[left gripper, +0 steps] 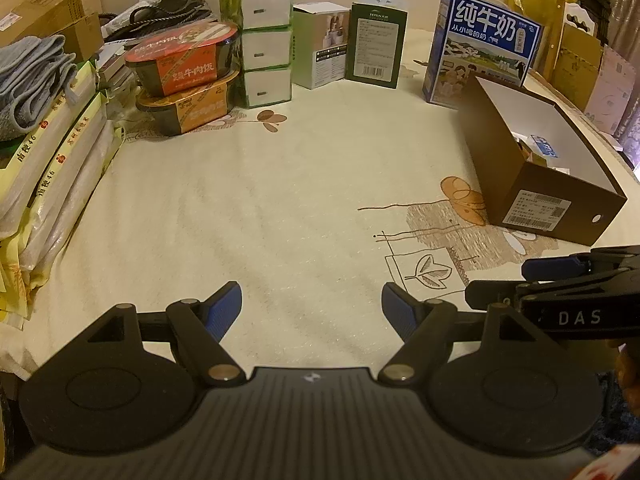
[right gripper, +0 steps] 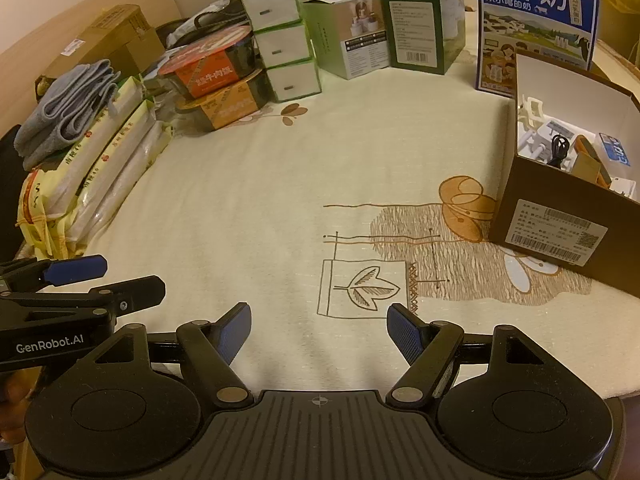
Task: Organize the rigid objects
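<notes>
Both my grippers hang over the near edge of the cream cloth-covered surface (left gripper: 280, 200), pointing down at bare cloth. Left gripper (left gripper: 312, 308): jaws spread apart, nothing between the blue pads (left gripper: 228, 308). Right gripper (right gripper: 319, 326): same, jaws apart, empty, sitting just short of the printed leaf drawing (right gripper: 366, 286).

The left view catches the right gripper only from the side, at its right edge. The right view catches the left gripper at its left edge, "GenRobot.AI" readable on its body.

Brown open box (left gripper: 560, 184) sits by the right edge of the surface, label facing me. From the left view I see mostly its white inside wall and a sliver of blue-and-white packaging. The right view looks straight in: white plastic parts (right gripper: 532, 120), a black cable (right gripper: 560, 148), an orange-brown item (right gripper: 588, 160), a small blue-and-white pack (right gripper: 616, 148).

Along the far edge: blue milk carton (left gripper: 480, 52) standing just behind the box, dark green box (left gripper: 376, 40), pale green box (left gripper: 318, 46), stack of three tissue packs (left gripper: 266, 44). Toward the far left corner, two instant-meal bowls (left gripper: 188, 76) are stacked, the orange one on top.

Left edge: long yellow-and-white packs (left gripper: 52, 168) with a folded grey towel (left gripper: 32, 76) on top, a cardboard carton (left gripper: 48, 16) behind. Middle of the surface carries nothing.
</notes>
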The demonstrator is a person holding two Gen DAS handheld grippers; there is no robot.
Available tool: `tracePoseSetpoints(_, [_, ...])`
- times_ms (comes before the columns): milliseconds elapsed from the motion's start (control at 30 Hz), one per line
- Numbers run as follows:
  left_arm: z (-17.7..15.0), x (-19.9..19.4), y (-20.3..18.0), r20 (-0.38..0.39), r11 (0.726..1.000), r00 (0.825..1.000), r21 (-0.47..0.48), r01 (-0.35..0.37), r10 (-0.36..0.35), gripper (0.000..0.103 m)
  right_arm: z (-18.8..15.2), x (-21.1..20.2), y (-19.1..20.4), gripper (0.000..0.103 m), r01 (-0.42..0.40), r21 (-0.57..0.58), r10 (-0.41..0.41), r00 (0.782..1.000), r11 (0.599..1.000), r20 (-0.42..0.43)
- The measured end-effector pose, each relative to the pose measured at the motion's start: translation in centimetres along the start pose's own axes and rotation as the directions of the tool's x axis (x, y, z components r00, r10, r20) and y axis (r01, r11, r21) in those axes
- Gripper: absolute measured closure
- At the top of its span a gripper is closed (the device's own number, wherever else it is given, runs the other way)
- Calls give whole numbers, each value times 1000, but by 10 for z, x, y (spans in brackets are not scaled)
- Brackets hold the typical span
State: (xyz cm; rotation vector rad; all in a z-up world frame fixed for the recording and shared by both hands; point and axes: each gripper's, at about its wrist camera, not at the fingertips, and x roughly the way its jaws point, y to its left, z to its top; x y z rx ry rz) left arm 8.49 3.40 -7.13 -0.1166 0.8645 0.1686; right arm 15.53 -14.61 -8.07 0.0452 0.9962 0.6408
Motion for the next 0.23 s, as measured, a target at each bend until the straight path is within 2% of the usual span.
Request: tracePoseSetpoints(233, [1, 0, -2, 3, 1000, 1000, 3, 5, -5, 29, 0, 0, -2, 31, 1, 1, -1, 1000, 1000, 0])
